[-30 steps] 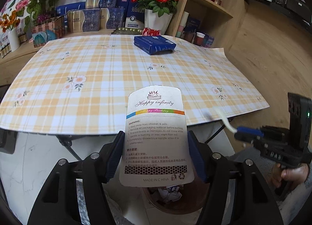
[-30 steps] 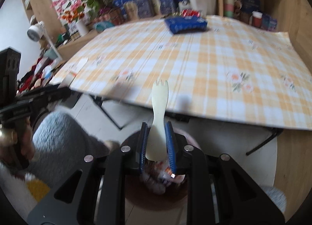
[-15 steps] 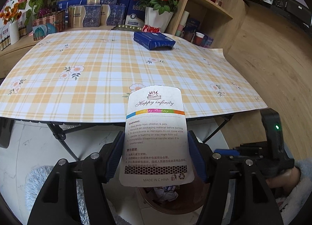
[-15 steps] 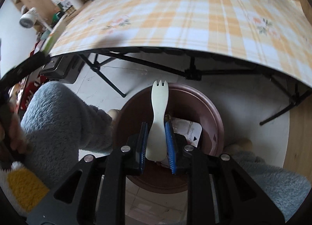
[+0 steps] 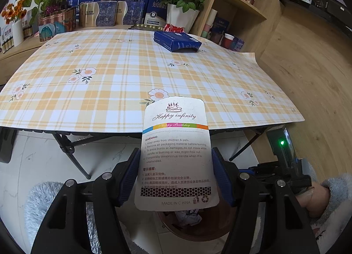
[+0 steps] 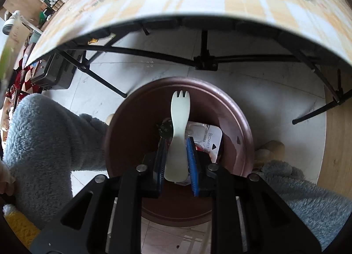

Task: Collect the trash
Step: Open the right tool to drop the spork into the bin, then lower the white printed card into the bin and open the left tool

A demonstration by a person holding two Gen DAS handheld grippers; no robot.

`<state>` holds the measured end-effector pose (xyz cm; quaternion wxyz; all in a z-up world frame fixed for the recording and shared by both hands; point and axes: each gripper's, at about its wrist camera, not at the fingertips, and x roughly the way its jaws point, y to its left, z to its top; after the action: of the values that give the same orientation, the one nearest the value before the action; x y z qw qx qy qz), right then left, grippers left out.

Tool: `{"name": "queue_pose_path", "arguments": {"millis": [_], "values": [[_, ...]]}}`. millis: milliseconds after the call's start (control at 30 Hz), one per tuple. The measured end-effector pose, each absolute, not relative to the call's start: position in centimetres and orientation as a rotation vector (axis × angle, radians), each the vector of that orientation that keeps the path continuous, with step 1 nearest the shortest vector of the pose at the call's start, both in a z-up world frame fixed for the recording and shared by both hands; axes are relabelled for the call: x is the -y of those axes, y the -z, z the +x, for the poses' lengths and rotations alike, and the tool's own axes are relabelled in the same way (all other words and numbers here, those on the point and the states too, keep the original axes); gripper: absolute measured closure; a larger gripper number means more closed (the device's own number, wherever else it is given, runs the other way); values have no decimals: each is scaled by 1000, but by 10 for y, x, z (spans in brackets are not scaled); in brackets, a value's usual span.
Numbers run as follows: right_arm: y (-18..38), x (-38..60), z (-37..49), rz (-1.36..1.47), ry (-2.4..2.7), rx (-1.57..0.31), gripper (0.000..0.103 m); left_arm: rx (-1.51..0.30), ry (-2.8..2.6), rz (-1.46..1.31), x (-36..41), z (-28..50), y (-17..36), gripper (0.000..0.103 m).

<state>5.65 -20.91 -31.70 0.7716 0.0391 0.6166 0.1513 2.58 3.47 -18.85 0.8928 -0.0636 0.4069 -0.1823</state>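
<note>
**Spork over the bin, card at the worktop edge**

The right gripper (image 6: 176,157) has its jaws clenched on a pale plastic spork (image 6: 178,130), tines pointing away, right above the brown waste bin (image 6: 239,126) on the tiled floor; crumpled packaging (image 6: 208,138) already lies inside. The left gripper (image 5: 176,174) grasps a candle packaging card (image 5: 176,155) (printed "Happy infinity") by its side edges, held upright near the checked worktop (image 5: 110,82). At the far side a blue box (image 5: 177,40) lies flat.
</note>
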Motion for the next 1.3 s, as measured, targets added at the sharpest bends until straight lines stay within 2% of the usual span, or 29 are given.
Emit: {"name": "queue_pose_path", "arguments": {"millis": [167,200,233,267,300,367,433,533,667,967,1300], "values": [[316,210,60,97,-314,-1319,80,-853,378,-143,-37,27,191,41],[317,211,60,102,-314,-1324,77,-853,378,-144,-37,27,191,41],[318,211,60,107,-309,-1328,55,-853,379,-144,-37,27,191,41],[317,213,59,114,-302,-1323,43,-852,378,-143,-37,27,191,41],[315,214,58,118,-301,-1308,37,-851,378,-141,-37,27,192,41],[307,218,58,139,-295,-1275,33,-850,377,-140,-37,26,192,41],[295,227,57,186,-283,-1219,11,-848,376,-143,-38,26,192,41],[272,244,52,273,-268,-1123,6,-844,377,-146,-38,26,191,41],[237,271,41,371,-270,-974,6,-843,383,-133,-35,25,191,41],[179,287,23,20,-198,-682,6,-847,457,-45,-13,25,187,40],[195,288,27,-6,-222,-678,6,-852,603,210,44,29,207,38]]}}
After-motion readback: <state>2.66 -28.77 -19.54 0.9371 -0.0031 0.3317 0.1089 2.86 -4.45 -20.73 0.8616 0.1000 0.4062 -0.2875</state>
